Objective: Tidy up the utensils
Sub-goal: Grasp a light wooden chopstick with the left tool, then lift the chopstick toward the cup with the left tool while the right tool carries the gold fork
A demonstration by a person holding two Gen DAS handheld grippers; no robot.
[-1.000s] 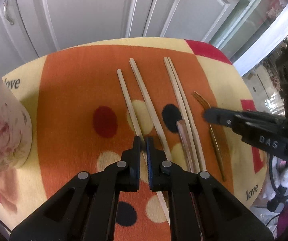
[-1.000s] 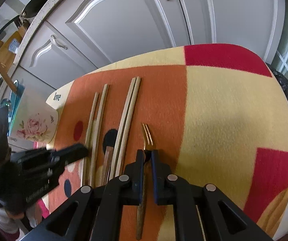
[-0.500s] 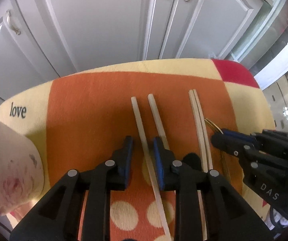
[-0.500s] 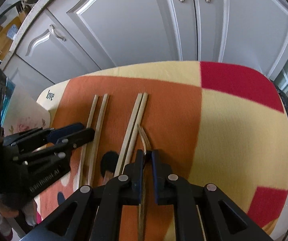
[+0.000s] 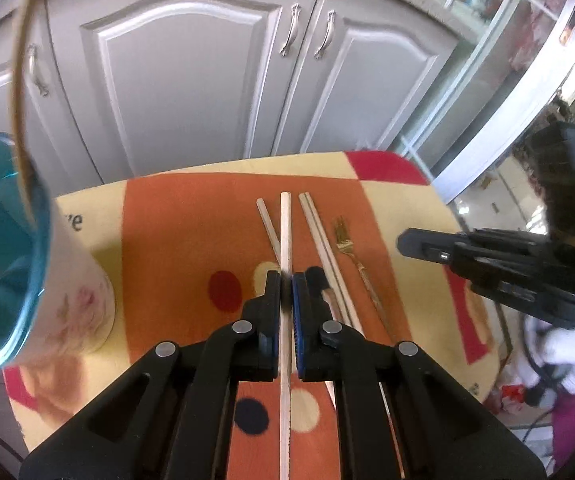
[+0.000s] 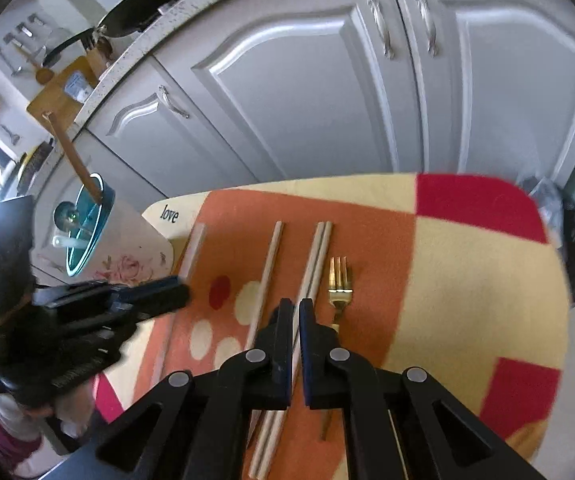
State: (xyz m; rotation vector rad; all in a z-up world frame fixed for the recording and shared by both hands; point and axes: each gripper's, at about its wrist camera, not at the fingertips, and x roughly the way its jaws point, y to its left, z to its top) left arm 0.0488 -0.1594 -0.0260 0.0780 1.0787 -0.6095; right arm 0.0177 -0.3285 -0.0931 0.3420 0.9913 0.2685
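Note:
My left gripper (image 5: pixel 286 280) is shut on a pale chopstick (image 5: pixel 285 232) and holds it above the orange mat (image 5: pixel 191 240); it also shows in the right wrist view (image 6: pixel 193 252). A single chopstick (image 5: pixel 268 228), a chopstick pair (image 5: pixel 319 236) and a gold fork (image 5: pixel 345 242) lie on the mat. My right gripper (image 6: pixel 296 308) is shut and empty, raised over the pair (image 6: pixel 317 260), with the fork (image 6: pixel 339 286) lying just to its right. A floral cup with a teal rim (image 5: pixel 11 248) stands at the left and holds a wooden utensil (image 5: pixel 19 80).
Grey cabinet doors (image 5: pixel 207 80) stand behind the small table. The mat's yellow and red edge (image 6: pixel 487 240) ends at the right, with floor beyond. A counter with a pan (image 6: pixel 135 12) and a cutting board is at the upper left.
My left gripper closed on one chopstick and lifted it off the mat. My right gripper let go of the fork, which now lies on the mat, and rose.

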